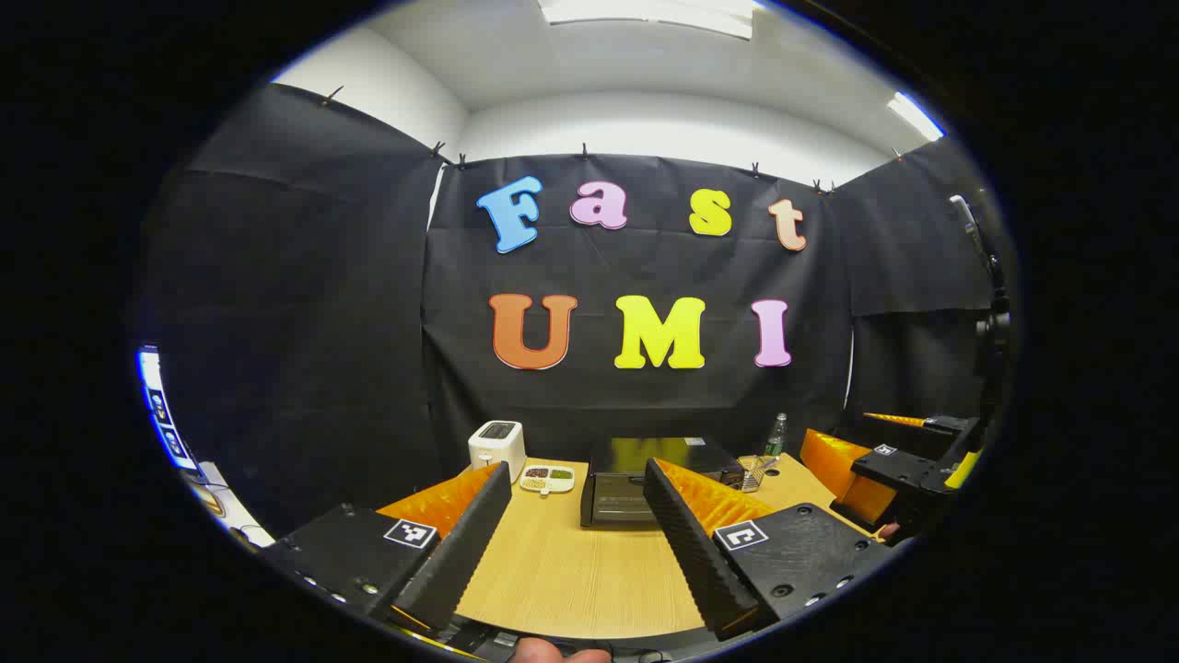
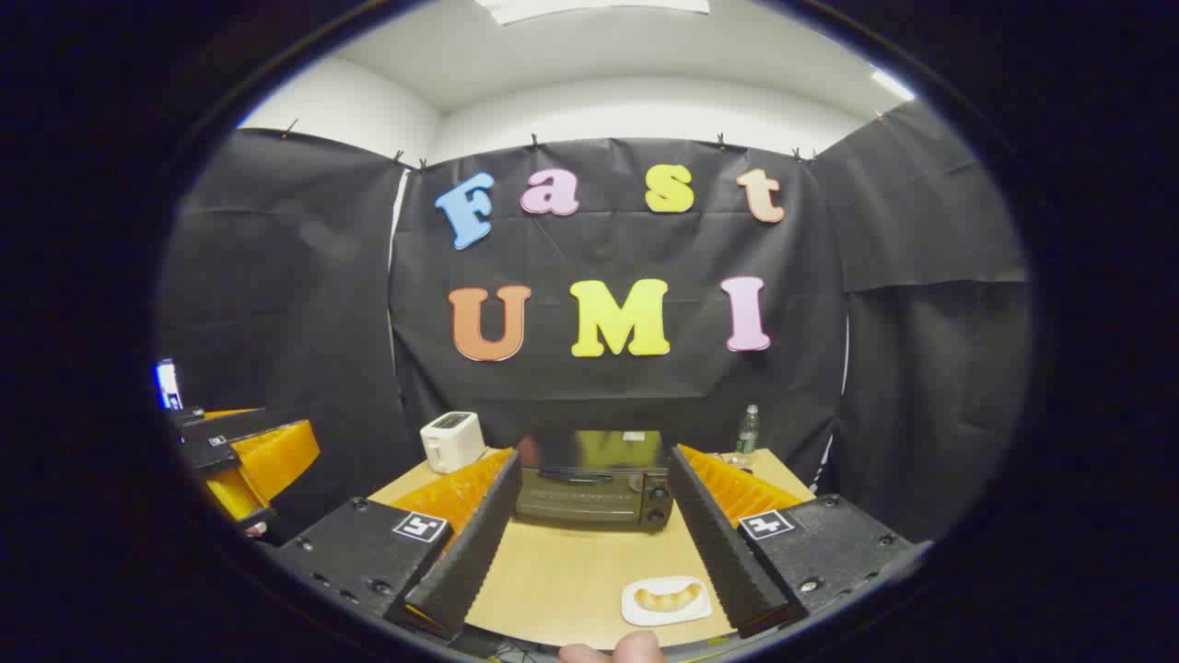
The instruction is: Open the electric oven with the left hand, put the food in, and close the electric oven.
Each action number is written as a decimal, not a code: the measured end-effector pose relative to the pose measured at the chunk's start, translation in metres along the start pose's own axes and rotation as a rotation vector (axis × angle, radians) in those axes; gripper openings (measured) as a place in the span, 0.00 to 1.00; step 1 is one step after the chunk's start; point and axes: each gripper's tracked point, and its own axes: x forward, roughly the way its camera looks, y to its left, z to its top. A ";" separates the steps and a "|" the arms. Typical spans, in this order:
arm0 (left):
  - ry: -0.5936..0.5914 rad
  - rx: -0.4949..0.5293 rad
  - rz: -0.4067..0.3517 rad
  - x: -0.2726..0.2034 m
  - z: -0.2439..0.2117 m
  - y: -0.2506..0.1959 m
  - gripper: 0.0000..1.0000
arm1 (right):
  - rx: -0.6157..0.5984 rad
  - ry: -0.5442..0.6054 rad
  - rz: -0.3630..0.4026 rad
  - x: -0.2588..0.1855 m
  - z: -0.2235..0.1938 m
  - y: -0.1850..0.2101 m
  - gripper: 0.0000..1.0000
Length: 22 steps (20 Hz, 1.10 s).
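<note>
Both tongs (image 1: pixel 576 543) (image 2: pixel 594 543) gape apart before the shut black oven (image 2: pixel 591 488) and plated bread (image 2: pixel 667 599).

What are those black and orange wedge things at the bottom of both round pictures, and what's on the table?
Those wedges are the fingers of a hand-held gripper, a kind of big pincer. A person holds one in each hand, and a camera rides on each, so each picture looks out along its own fingers.

The left hand-held gripper and the right hand-held gripper are both open and hold nothing.

On the wooden table stands the black electric oven, its door shut. Beside it are a white toaster, a small divided dish and a bottle. Nearer, a piece of bread lies on a white plate, waiting to go in.
</note>
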 end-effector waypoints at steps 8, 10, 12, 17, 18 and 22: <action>0.000 -0.010 0.007 -0.005 0.001 0.001 0.82 | -0.004 -0.006 -0.019 -0.004 0.006 -0.004 0.97; 0.005 -0.007 0.006 -0.008 -0.001 0.002 0.82 | -0.003 -0.011 -0.014 -0.007 0.007 -0.002 0.97; 0.010 -0.003 0.003 -0.015 -0.001 0.003 0.82 | -0.007 -0.009 -0.009 -0.008 0.005 0.000 0.97; 0.010 -0.002 0.002 -0.019 -0.002 0.004 0.94 | -0.006 -0.007 -0.007 -0.012 0.002 0.001 0.97; 0.010 -0.003 0.002 -0.018 -0.001 0.006 0.94 | -0.006 -0.009 -0.008 -0.012 0.003 0.001 0.97; 0.004 -0.009 0.004 -0.018 0.002 0.008 0.94 | -0.008 -0.012 -0.006 -0.010 0.005 0.002 0.97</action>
